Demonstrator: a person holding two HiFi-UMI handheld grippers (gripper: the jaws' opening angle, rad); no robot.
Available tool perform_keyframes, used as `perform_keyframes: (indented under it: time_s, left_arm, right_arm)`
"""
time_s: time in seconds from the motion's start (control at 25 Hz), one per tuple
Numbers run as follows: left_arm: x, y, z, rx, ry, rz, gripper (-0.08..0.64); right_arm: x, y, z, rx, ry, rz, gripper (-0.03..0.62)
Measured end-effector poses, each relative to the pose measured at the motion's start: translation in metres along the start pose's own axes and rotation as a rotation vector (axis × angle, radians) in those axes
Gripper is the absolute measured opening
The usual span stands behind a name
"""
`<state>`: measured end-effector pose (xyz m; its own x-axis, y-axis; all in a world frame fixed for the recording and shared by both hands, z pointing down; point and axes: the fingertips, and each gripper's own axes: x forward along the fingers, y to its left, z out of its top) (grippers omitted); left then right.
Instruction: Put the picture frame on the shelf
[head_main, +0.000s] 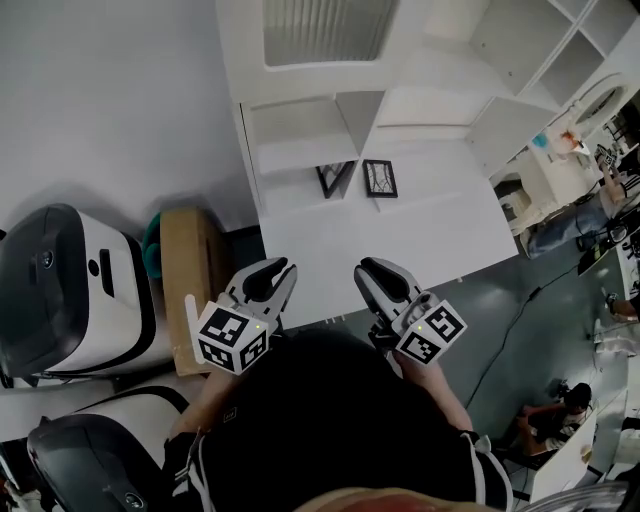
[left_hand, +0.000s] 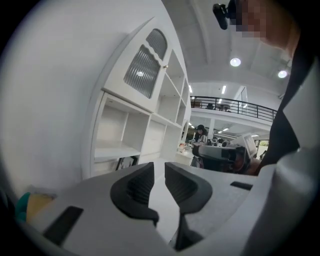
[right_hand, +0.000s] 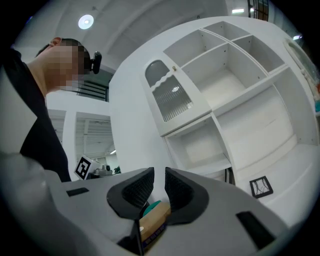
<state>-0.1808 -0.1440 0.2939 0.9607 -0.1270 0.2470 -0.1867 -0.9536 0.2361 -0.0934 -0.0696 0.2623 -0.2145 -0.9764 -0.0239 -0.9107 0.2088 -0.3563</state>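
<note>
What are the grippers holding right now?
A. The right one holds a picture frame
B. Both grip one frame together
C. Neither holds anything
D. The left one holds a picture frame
C: the left gripper and right gripper each show jaws apart with nothing between them, and both picture frames stand far off at the foot of the shelf unit.
</note>
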Motion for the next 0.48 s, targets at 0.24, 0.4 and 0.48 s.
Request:
perform_keyframes:
  time_s: [0.24,0.4,0.48]
  left_arm:
    - [0.007,-0.041,0.032,0.166,-0.040,0.002,0.072]
    - [0.016,-0.059,0.042,0.182,-0.052,-0.016,0.072]
    - [0.020,-0.062,0.042,0.176,-0.049,-0.019,0.072]
  right_arm:
    - [-0.025,0.018,0.037,-0.105,-0.064,0.094,0.029]
    - [-0.036,0.020,0.049,-0.124,-0.080,0.131,0.020]
    - [-0.039,0.017,0.048,-0.135,-0.071,0.131,0.020]
